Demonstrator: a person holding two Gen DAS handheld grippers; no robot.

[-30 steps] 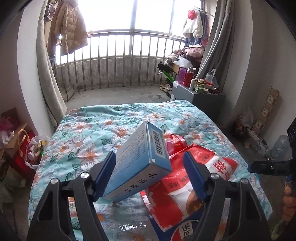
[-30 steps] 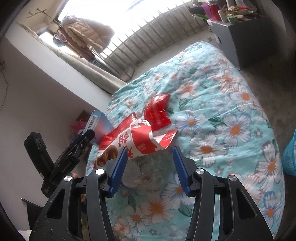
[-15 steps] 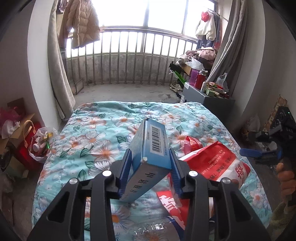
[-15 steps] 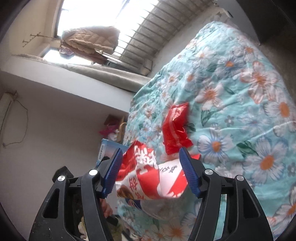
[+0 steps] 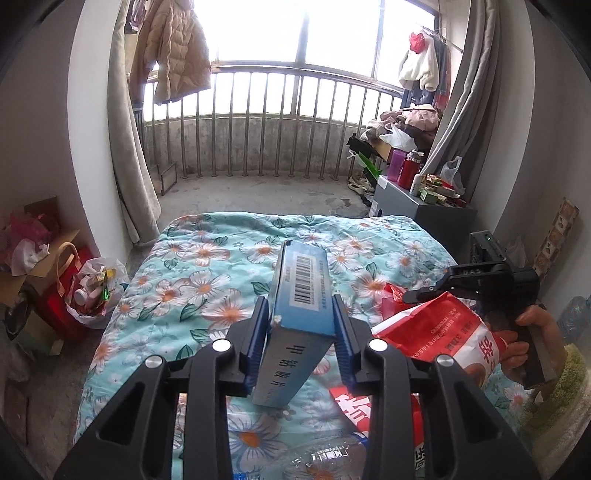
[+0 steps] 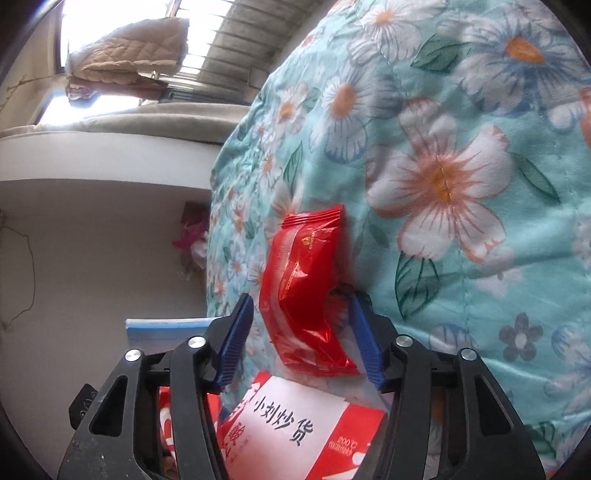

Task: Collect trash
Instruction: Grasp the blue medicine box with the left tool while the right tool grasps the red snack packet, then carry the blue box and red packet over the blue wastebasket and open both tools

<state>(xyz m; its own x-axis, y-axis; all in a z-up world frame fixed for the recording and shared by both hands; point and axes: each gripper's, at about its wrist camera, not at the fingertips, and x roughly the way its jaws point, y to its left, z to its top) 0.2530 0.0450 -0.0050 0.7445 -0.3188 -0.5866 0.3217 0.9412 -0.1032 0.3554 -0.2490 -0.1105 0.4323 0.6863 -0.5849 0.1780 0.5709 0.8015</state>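
Left wrist view: our left gripper (image 5: 300, 334) is closing on one blue box (image 5: 295, 325) above the bed (image 5: 207, 273); one red bag (image 5: 447, 336) and one bottle (image 5: 325, 458) lie alongside. Right wrist view: our right gripper (image 6: 301, 338) is closing around one red packet (image 6: 306, 291), pads not touching; the bag (image 6: 295, 432) crowds in below.

Bright daylight pours through a wide window (image 5: 303, 33) above a metal railing (image 5: 258, 122). Grey curtains (image 5: 129, 155) hang at both sides. A floral quilt (image 5: 207, 266) covers the bed; a grey cabinet (image 5: 413, 210) stands by its far right corner.
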